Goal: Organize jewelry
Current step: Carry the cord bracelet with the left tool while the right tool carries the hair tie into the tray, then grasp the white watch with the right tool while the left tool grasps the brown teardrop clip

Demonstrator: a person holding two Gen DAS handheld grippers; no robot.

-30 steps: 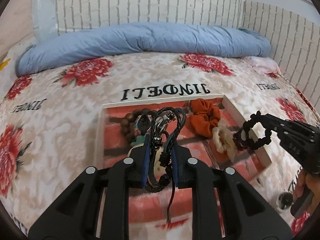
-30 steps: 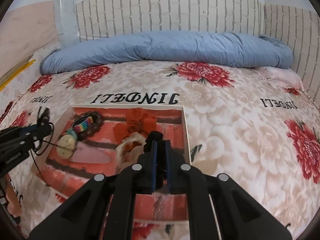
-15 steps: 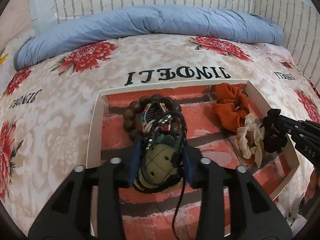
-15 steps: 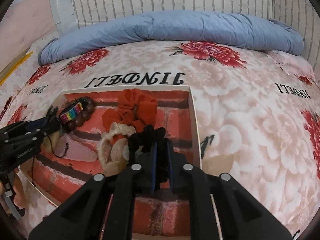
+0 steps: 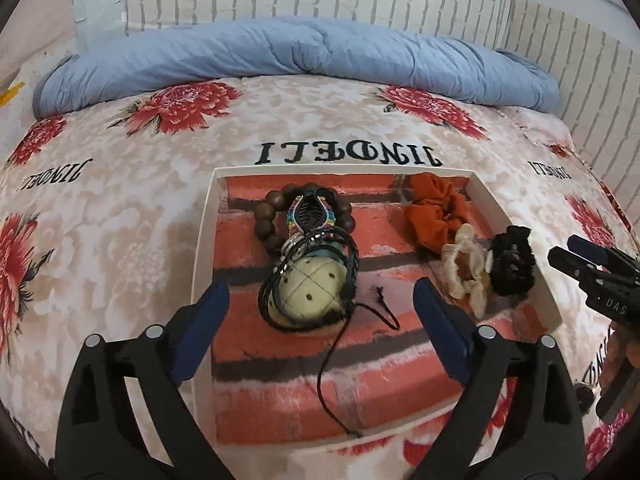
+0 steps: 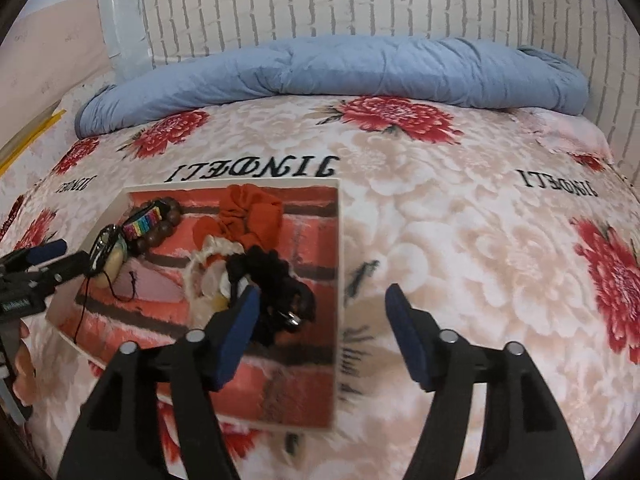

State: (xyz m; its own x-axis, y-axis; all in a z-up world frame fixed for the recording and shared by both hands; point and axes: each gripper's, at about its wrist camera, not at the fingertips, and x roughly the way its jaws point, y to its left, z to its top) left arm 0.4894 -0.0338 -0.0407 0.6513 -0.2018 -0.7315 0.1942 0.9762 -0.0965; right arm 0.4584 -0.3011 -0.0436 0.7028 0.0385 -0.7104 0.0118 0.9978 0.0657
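A shallow white tray (image 5: 203, 216) (image 6: 339, 240) with a red brick-pattern floor lies on the bed. In it lie a brown bead bracelet (image 5: 267, 216), a black cord bracelet with metal rings (image 5: 316, 264) draped over a cream round piece (image 5: 312, 292), an orange scrunchie (image 5: 434, 212) (image 6: 244, 216), a cream scrunchie (image 5: 464, 272) and a black beaded bracelet (image 5: 512, 260) (image 6: 276, 280). My left gripper (image 5: 320, 320) is open and empty, just in front of the cord bracelet. My right gripper (image 6: 320, 320) is open and empty over the tray's right edge, beside the black bracelet.
The bed has a floral blanket (image 6: 460, 240) with black lettering. A rolled blue duvet (image 5: 300, 60) lies along the far side by a white brick wall. A pink flat piece (image 6: 160, 288) lies in the tray. The right gripper shows at the right edge of the left wrist view (image 5: 600, 276).
Both grippers have opened. The left let the cord bracelet down onto the cream piece in the tray. The right let the black beaded bracelet down by the cream scrunchie.
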